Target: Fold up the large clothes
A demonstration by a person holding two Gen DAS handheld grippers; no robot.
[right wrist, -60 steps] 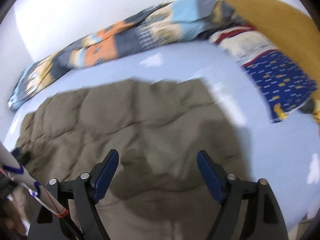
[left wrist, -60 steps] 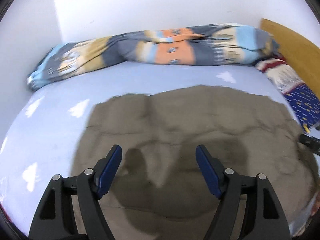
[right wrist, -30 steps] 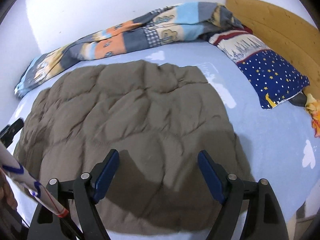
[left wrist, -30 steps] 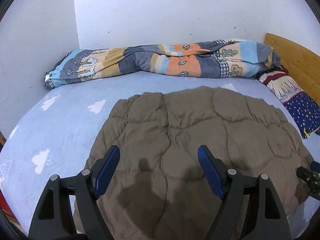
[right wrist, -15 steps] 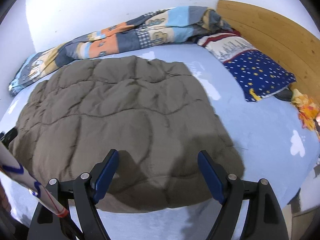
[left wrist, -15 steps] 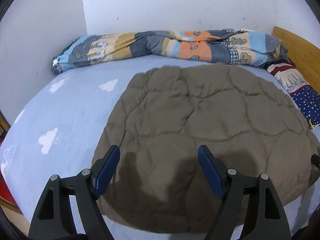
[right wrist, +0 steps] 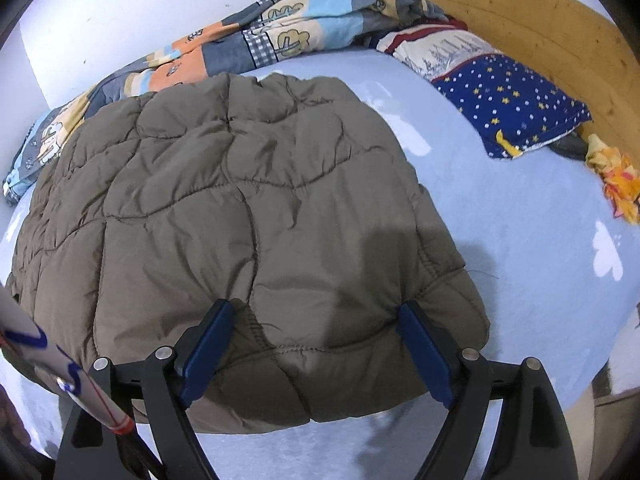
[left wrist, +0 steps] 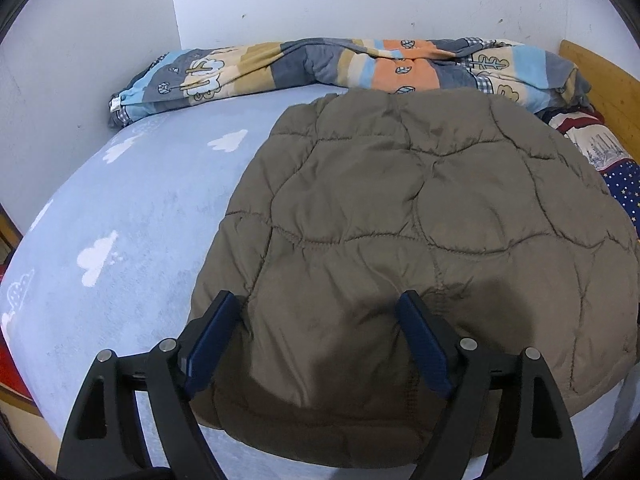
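A large olive-brown quilted jacket (left wrist: 420,220) lies spread flat on the light blue bed sheet (left wrist: 132,208); it also fills the right wrist view (right wrist: 240,208). My left gripper (left wrist: 316,308) is open and empty, hovering over the jacket's near left edge. My right gripper (right wrist: 316,316) is open and empty, hovering over the jacket's near right corner. The jacket's near hem hangs close to the bed's front edge.
A patchwork duvet (left wrist: 340,64) is bunched along the far wall. A starry blue pillow (right wrist: 508,100) and a wooden headboard (right wrist: 540,28) are at the right. An orange cloth (right wrist: 616,176) lies by the pillow. A white pole (right wrist: 48,364) crosses the right wrist view's lower left.
Both grippers have pulled back toward the bed's front edge and dropped lower over the jacket's near hem. Both stay open. The jacket lies unmoved.
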